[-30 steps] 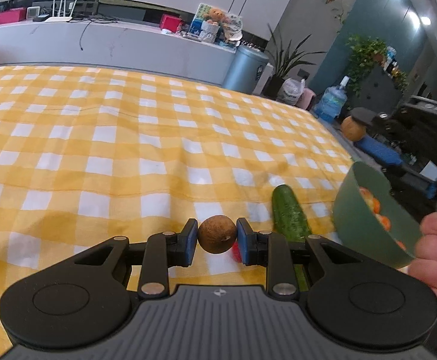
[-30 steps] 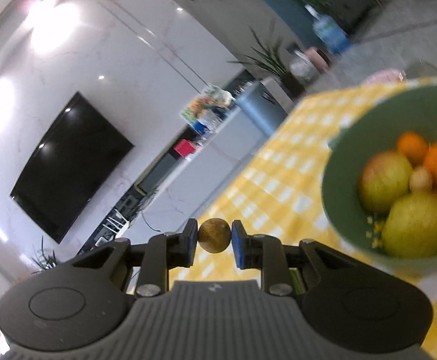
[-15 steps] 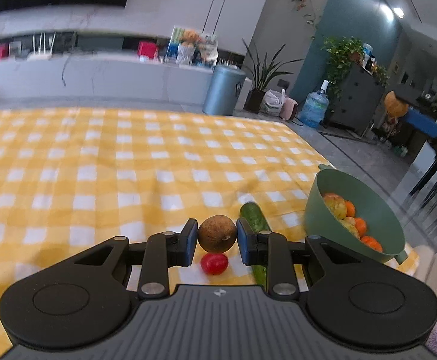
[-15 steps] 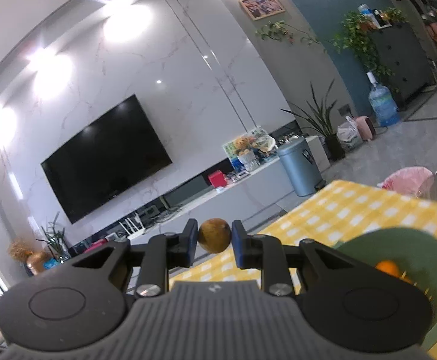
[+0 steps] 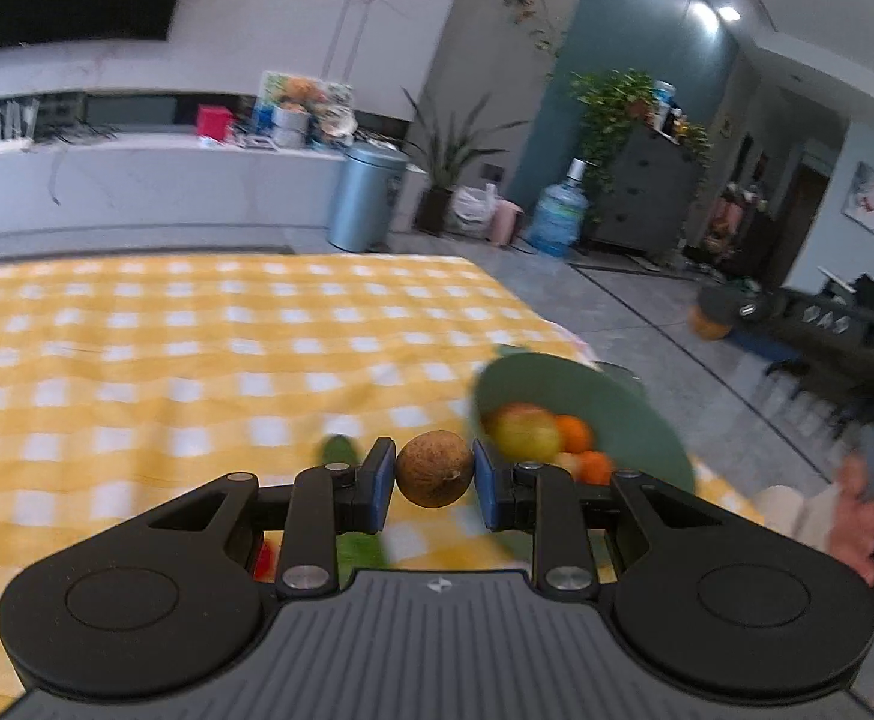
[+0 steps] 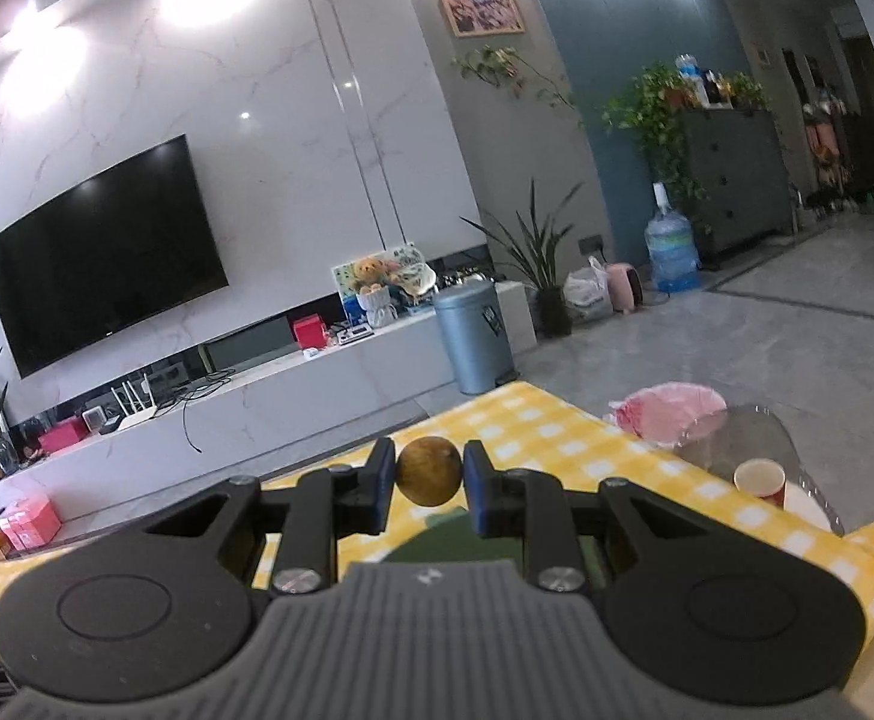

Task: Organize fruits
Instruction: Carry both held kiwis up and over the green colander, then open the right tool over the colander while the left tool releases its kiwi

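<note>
My left gripper [image 5: 434, 476] is shut on a small round brown fruit [image 5: 434, 468] and holds it above the yellow checked tablecloth [image 5: 167, 360]. Just right of it is a green bowl [image 5: 629, 414] with an apple and oranges inside. A cucumber [image 5: 341, 450] and a red tomato [image 5: 264, 558] lie under the gripper, mostly hidden. My right gripper [image 6: 428, 476] is shut on another small brown fruit [image 6: 428, 471], raised and facing the room. The green bowl's rim [image 6: 437, 531] shows just below its fingers.
The right table edge runs close to the bowl, with grey floor beyond. A paper cup [image 6: 760, 480] stands on a glass side table [image 6: 743, 432] to the right. A hand [image 5: 869, 516] is at the right edge in the left wrist view.
The left gripper has swung right, so the bowl now sits closer to its fingers. The right gripper has tilted up and away, and the bowl has dropped below its fingers. Both keep their fruit.
</note>
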The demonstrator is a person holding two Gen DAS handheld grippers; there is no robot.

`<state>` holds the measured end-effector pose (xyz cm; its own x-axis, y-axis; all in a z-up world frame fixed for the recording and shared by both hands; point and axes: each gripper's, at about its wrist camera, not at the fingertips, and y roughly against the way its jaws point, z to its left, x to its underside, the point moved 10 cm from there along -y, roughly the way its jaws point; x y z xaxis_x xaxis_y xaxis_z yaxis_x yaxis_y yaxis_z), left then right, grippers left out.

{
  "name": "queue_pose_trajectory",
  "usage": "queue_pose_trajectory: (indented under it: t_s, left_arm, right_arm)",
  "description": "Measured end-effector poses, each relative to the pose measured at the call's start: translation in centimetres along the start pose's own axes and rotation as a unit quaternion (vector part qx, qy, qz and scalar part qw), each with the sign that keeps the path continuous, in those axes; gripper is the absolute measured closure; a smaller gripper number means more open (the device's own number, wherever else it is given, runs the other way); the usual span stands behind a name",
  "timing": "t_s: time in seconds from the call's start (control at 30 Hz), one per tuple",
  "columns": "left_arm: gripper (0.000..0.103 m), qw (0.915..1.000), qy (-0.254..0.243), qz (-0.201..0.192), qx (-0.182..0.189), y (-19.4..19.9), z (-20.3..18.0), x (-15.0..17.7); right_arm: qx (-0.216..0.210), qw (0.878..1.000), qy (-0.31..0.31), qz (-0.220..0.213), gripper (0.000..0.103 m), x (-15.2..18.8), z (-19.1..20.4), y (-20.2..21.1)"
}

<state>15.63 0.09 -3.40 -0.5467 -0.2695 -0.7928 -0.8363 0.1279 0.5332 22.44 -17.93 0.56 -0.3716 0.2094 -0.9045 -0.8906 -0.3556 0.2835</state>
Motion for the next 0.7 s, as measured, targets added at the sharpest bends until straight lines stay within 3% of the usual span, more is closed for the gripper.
queue_pose_trajectory:
  t_s: [0.3, 0.7]
  left_arm:
    - [0.072, 0.9984, 0.003, 0.036, 0.043, -5.1, -4.9, 0.5]
    - [0.072, 0.9927, 0.073, 0.078, 0.055, -9.9, -4.4, 0.7]
  right_arm:
    - [0.025, 0.998, -0.016, 0.056, 0.083, 2.6, -4.0, -2.6]
    - [-0.009, 0.986, -0.135, 0.101, 0.083, 5.3, -6.1, -5.8]
